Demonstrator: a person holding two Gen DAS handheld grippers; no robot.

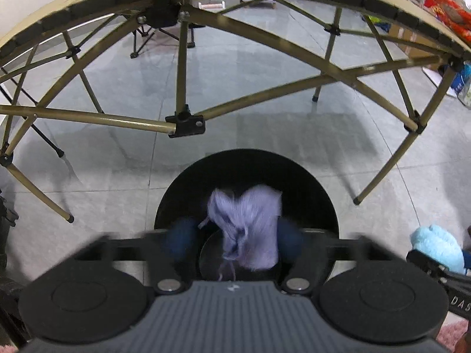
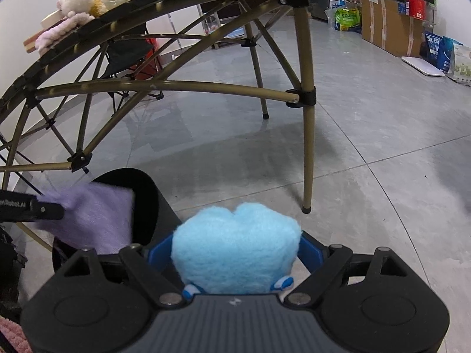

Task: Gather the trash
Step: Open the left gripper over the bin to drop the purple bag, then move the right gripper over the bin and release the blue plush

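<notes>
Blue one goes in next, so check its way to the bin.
Nothing visible blocks it. The blue plush sits in the right gripper, with the black bin just to its left. Only the purple cloth hangs over the bin's mouth, between the left gripper's open jaws.

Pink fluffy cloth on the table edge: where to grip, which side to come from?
Probably the bunched fold of the pink fluffy cloth nearest the table rim, coming from the open rim side: it lies soft and lumpy there, while the plush bear crowds its far side.
</notes>
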